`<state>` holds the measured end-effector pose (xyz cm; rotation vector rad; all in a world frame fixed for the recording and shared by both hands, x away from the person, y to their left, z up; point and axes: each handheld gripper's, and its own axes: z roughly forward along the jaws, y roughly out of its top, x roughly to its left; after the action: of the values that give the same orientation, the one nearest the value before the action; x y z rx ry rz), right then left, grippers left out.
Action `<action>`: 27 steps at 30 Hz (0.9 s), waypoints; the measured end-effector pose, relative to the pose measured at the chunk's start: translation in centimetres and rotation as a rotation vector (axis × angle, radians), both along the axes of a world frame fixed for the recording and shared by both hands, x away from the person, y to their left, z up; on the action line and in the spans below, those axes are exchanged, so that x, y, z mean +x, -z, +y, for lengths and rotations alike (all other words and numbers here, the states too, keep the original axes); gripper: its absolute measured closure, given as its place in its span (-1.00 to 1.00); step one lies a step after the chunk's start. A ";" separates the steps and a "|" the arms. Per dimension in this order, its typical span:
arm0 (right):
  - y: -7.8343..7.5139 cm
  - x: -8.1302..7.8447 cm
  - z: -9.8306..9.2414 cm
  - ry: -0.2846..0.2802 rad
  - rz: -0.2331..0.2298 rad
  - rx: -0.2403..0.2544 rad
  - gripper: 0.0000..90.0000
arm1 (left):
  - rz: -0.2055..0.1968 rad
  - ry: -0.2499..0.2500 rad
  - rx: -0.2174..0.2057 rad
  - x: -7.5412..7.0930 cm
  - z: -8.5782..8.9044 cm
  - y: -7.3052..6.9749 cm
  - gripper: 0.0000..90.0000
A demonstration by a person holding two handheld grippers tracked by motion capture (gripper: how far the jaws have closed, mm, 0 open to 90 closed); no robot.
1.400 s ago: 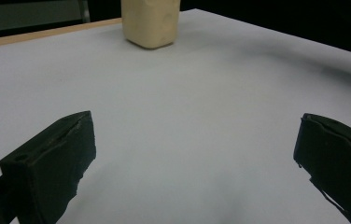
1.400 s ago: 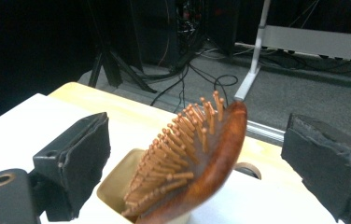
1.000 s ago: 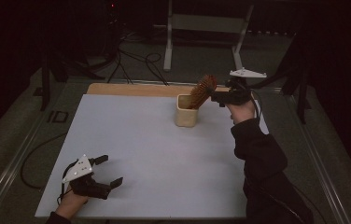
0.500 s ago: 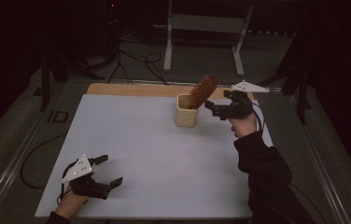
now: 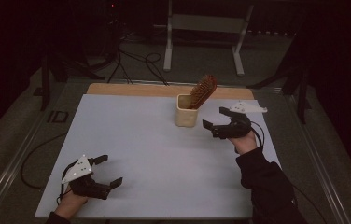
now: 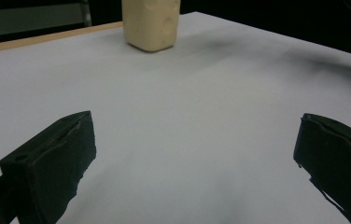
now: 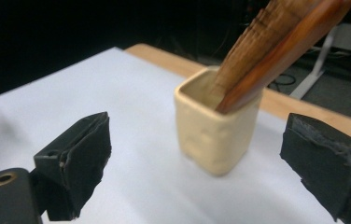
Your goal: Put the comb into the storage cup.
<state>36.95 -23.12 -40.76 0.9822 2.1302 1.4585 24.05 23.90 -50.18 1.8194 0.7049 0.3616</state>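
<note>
A cup (image 5: pixel 186 111) stands on the surface (image 5: pixel 155 154), just left of the right tongs (image 5: pixel 214 125) and well apart from the left tongs (image 5: pixel 109 171), far ahead of them. A brush (image 5: pixel 202 91) leans inside the cup.

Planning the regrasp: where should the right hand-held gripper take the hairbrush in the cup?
Probably the bristled head of the hairbrush, which sticks out above the cream cup and leans right. The right hand-held gripper could come from the right side, jaws across the head's flat faces; the handle is inside the cup.
</note>
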 end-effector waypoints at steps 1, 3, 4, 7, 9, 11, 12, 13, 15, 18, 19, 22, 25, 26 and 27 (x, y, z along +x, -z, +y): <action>0.4 -0.2 0.0 -0.005 0.000 0.000 -0.81 | 0.000 0.000 -0.002 0.0 0.0 0.0 -1.00; 1.3 -0.7 -0.1 -0.011 0.006 -0.013 -0.81 | 0.000 -0.001 -0.006 0.0 0.1 0.0 -1.00; 2.1 -1.0 -0.3 -0.020 0.014 -0.006 -0.81 | 0.001 -0.002 -0.007 0.0 0.1 0.0 -1.00; 2.9 -1.2 -0.5 -0.025 0.026 -0.015 -0.81 | 0.001 0.000 -0.005 0.0 0.1 0.0 -1.00; 4.0 -1.6 -0.7 -0.038 0.037 -0.014 -0.81 | 0.001 0.000 -0.004 0.0 0.1 0.0 -1.00; 4.7 -2.0 -0.8 -0.041 0.037 -0.022 -0.81 | 0.000 -0.001 -0.002 0.0 0.1 0.0 -1.00; 5.0 -2.1 -0.9 -0.044 0.042 -0.025 -0.81 | 0.001 -0.001 -0.004 0.0 0.1 0.0 -1.00; 5.3 -2.3 -1.0 -0.051 0.043 -0.025 -0.81 | 0.002 -0.001 -0.004 0.0 0.1 0.0 -1.00; 5.9 -2.7 -1.0 -0.051 0.054 -0.051 -0.81 | 0.000 0.001 -0.001 0.0 0.1 0.0 -1.00; 6.5 -3.1 -1.1 -0.058 0.072 -0.058 -0.81 | 0.000 0.002 0.000 0.0 0.1 -0.1 -1.00; 6.7 -3.2 -1.3 -0.062 0.071 -0.063 -0.81 | 0.001 0.002 -0.004 0.0 0.1 -0.1 -1.00; 7.5 -3.8 -1.8 -0.061 0.087 -0.051 -0.81 | 0.002 -0.001 -0.006 0.0 0.1 0.0 -1.00; 8.2 -4.4 -2.4 -0.062 0.090 -0.049 -0.81 | 0.005 -0.002 -0.003 0.0 0.2 0.0 -1.00; 8.7 -4.8 -2.8 -0.063 0.094 -0.069 -0.81 | 0.006 -0.001 -0.002 0.0 0.2 0.0 -1.00; 8.9 -5.0 -3.0 -0.063 0.096 -0.069 -0.81 | 0.006 -0.002 -0.001 0.0 0.2 0.0 -1.00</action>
<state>31.93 -26.14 -49.66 0.9864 2.2831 1.3822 24.09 24.06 -50.20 1.8194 0.7104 0.3572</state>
